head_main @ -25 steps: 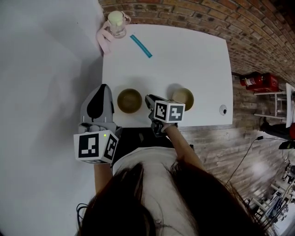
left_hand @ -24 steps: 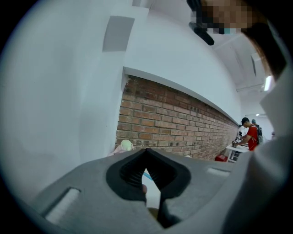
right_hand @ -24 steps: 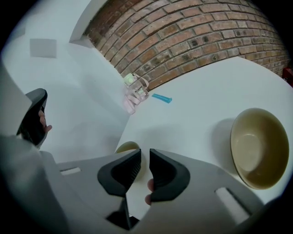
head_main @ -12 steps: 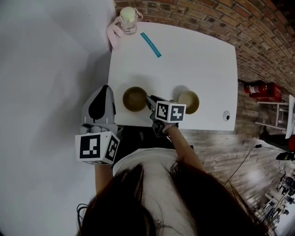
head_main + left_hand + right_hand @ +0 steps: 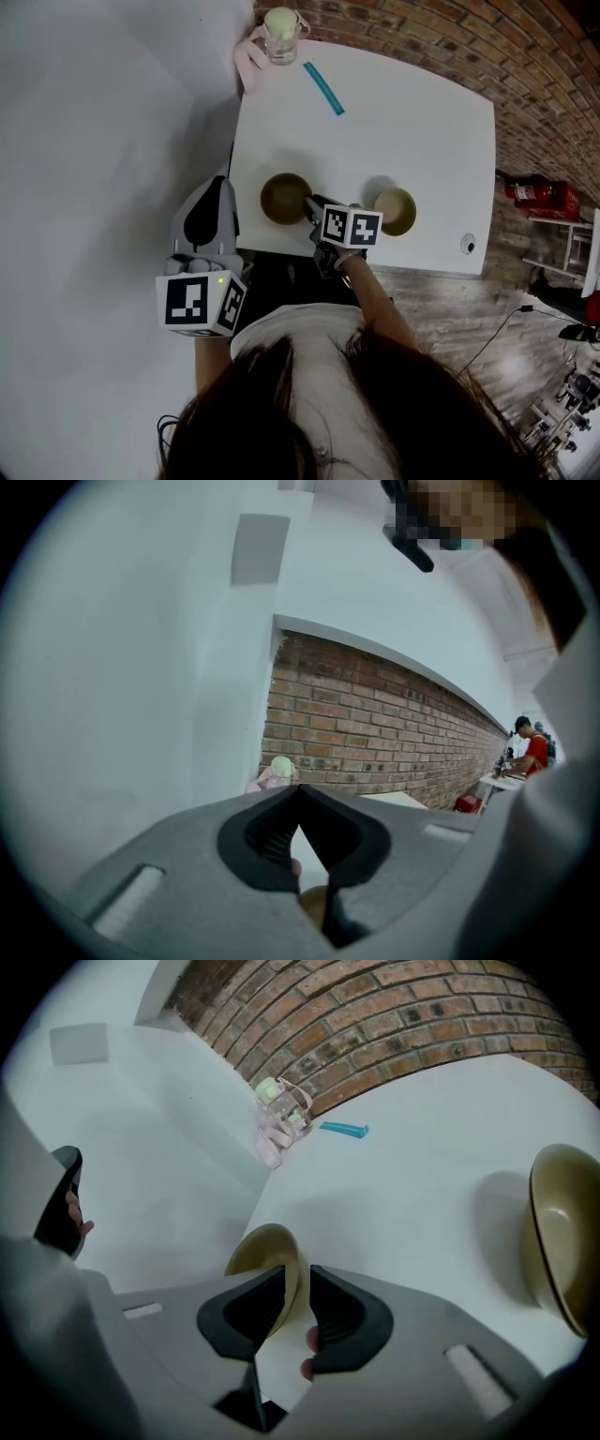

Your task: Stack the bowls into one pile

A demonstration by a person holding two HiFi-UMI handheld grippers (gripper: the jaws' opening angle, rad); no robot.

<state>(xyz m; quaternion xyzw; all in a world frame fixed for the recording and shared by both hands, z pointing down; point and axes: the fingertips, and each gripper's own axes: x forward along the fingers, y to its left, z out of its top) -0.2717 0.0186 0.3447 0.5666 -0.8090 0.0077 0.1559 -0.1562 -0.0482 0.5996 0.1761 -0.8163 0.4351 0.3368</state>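
Note:
Two tan bowls sit near the front edge of the white table (image 5: 412,122). The left bowl (image 5: 286,198) (image 5: 267,1255) has its near rim pinched by my right gripper (image 5: 311,204) (image 5: 302,1283), which is shut on it, one jaw inside the bowl and one outside. The right bowl (image 5: 395,211) (image 5: 558,1222) stands apart on the table, untouched. My left gripper (image 5: 216,183) (image 5: 298,794) hangs off the table's left side, shut with nothing in it. A sliver of a bowl (image 5: 314,907) shows below its jaws.
A glass cup (image 5: 281,33) stands on a pink cloth (image 5: 248,56) at the table's far left corner, with a blue strip (image 5: 323,87) near it. A small white round thing (image 5: 468,245) lies at the front right corner. A white wall runs along the left.
The head view has shifted, so the table sits further right and up. My right gripper stays at the left bowl's rim. The left gripper has kept its place.

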